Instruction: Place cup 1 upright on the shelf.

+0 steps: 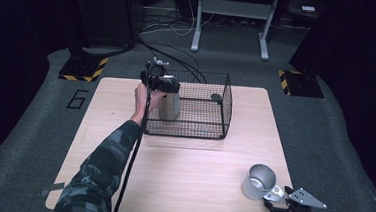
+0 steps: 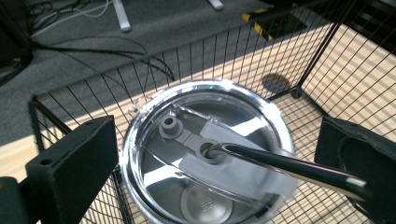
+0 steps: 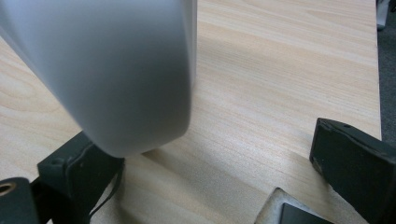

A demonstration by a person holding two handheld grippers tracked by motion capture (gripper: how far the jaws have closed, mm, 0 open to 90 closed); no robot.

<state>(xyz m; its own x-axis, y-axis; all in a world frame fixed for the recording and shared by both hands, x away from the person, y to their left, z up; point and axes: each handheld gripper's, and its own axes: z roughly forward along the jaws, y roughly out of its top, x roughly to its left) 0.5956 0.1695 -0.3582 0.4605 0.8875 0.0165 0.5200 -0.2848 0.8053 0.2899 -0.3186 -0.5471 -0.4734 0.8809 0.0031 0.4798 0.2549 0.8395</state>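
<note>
A steel tumbler (image 1: pixel 169 107) stands at the left inside a black wire basket (image 1: pixel 224 104) at the back of the table. In the left gripper view its clear lid (image 2: pixel 154 154) faces up, with a metal straw (image 2: pixel 289 163) through the lid's hole. My left gripper (image 1: pixel 161 83) (image 2: pixel 219 128) hangs open over it, one jaw on each side of the rim. A steel mug (image 1: pixel 259 181) sits near the table's front right corner, its handle (image 1: pixel 274 193) pointing at my right gripper (image 1: pixel 284 198) (image 3: pixel 205 140). That gripper is open, with the blurred mug (image 3: pixel 116 70) against its left jaw.
A small dark round piece (image 1: pixel 216 97) (image 2: pixel 275 83) lies on the basket floor at its far right. The basket wires (image 2: pixel 210 51) rise around the tumbler. The wooden table (image 1: pixel 181 170) (image 3: pixel 280 70) ends just behind the right gripper. Cables and a desk frame lie on the floor beyond.
</note>
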